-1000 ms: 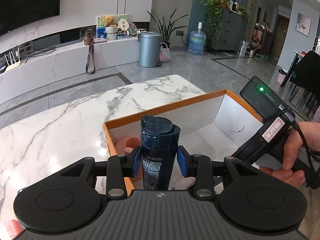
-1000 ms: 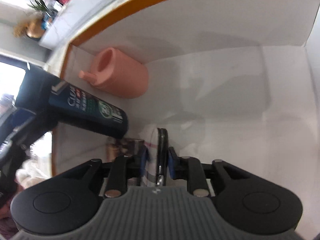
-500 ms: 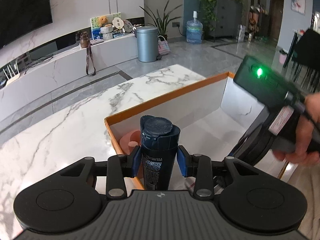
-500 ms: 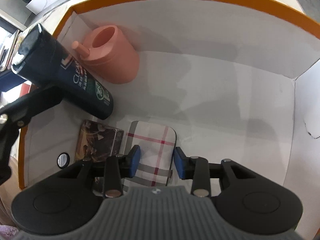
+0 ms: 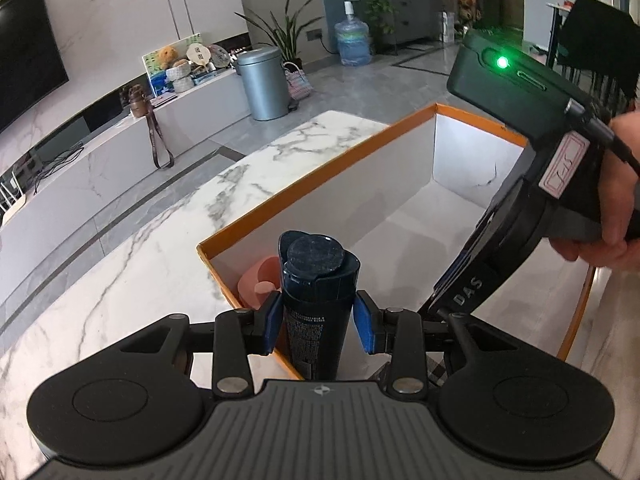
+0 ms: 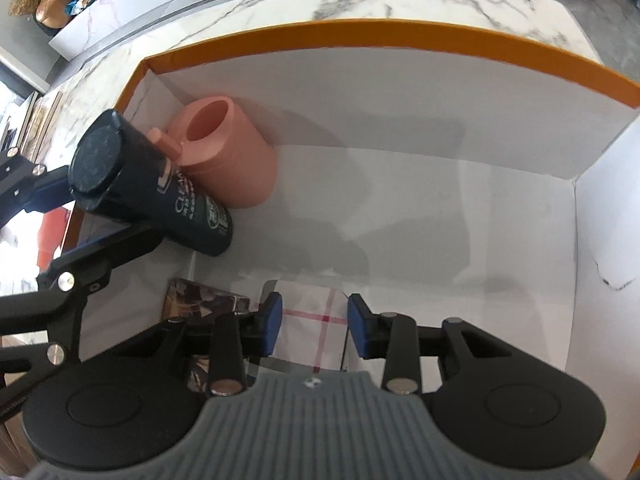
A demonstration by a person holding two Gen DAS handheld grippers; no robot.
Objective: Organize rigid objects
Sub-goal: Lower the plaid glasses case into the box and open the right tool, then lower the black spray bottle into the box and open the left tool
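Observation:
My left gripper (image 5: 318,322) is shut on a dark blue bottle (image 5: 316,296) and holds it upright over the near left corner of the orange-rimmed white box (image 5: 320,184). In the right wrist view the bottle (image 6: 148,184) leans beside a pink cup (image 6: 228,160) lying in the box's corner. My right gripper (image 6: 314,322) is open and empty above a plaid case (image 6: 316,320) that lies flat on the box floor beside a dark patterned tin (image 6: 200,300).
The box (image 6: 360,36) stands on a white marble table (image 5: 120,280). The right gripper body (image 5: 520,184) and the hand holding it hang over the box's right side. The box's middle and right floor is bare.
My right gripper let go of the plaid case, opened, and rose back from the box floor. My left gripper kept the bottle and shifted slightly over the box corner.

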